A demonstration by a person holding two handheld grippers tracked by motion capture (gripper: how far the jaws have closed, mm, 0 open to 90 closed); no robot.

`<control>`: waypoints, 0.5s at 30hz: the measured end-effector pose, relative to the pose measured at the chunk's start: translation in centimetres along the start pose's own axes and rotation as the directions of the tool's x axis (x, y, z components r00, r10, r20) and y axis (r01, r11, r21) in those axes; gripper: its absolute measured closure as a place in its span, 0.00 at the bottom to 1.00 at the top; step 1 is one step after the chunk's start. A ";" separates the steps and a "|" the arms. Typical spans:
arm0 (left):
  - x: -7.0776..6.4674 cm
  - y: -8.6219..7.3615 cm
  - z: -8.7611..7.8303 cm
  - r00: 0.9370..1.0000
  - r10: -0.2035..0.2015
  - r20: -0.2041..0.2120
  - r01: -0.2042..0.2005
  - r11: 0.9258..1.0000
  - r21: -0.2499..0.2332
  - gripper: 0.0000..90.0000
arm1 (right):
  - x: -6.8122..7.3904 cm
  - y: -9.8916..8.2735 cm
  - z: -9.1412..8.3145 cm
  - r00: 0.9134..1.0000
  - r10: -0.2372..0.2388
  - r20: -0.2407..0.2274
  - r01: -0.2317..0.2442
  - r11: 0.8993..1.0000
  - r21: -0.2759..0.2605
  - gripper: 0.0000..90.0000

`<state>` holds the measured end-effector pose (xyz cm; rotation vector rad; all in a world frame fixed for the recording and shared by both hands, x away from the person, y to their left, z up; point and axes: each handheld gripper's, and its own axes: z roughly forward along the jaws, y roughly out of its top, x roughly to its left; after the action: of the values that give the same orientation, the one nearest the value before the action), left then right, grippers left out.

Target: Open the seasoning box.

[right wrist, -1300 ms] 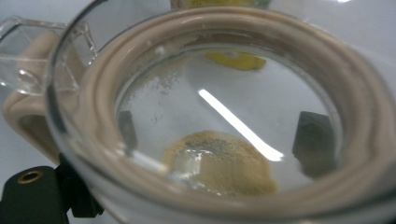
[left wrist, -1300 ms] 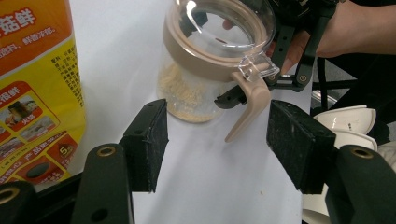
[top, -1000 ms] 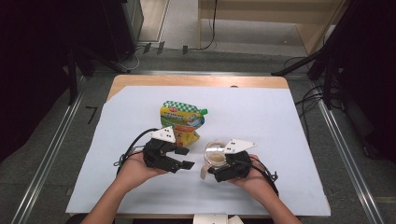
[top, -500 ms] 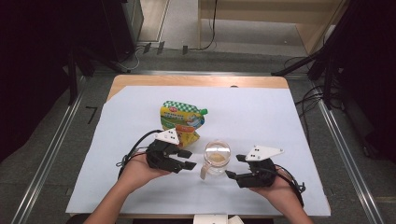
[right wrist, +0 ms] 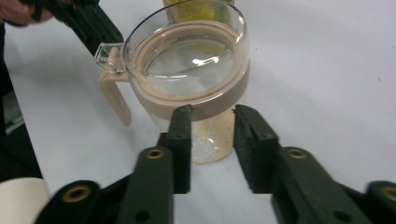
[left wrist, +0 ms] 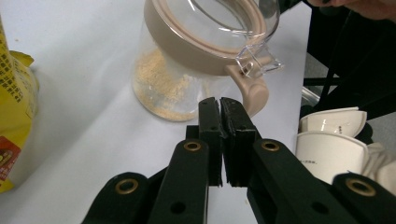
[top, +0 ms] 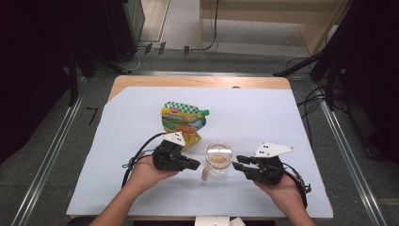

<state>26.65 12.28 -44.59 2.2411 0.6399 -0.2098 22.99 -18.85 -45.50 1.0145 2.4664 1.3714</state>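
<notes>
Between our two grippers on the white table stands the lidded jar, apart from both: left gripper pressed closed and empty, right gripper slightly parted and empty. Our left gripper view reveals white cups; overhead, a yellow pouch.

The high view looks forward and down from above the person's side, taking in the whole white-covered table with floor beyond at the top of the frame; the left gripper view sits low and close, looking along its jaws at the glass jar in the upper centre; the right gripper view, equally close, faces the same jar from the opposite side; all three views share it.
</notes>
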 end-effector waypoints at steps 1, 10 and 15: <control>-0.1 0.0 0.1 1.000 0.008 0.000 -0.008 1.000 -0.008 0.98 | 0.0 0.0 -0.1 1.000 0.004 0.004 -0.004 1.000 0.000 0.88; -0.5 0.2 1.0 0.999 0.038 -0.015 -0.038 0.999 0.000 0.97 | 0.0 0.2 0.0 1.000 -0.009 0.008 0.009 1.000 -0.001 1.00; -0.9 0.3 1.4 0.998 0.059 -0.027 -0.058 0.998 0.009 0.97 | 0.1 0.3 0.2 1.000 -0.015 0.002 0.015 1.000 -0.001 1.00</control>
<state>26.09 10.74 -45.05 2.2705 0.5883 -0.1525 23.15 -18.57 -45.36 0.9950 2.4668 1.3669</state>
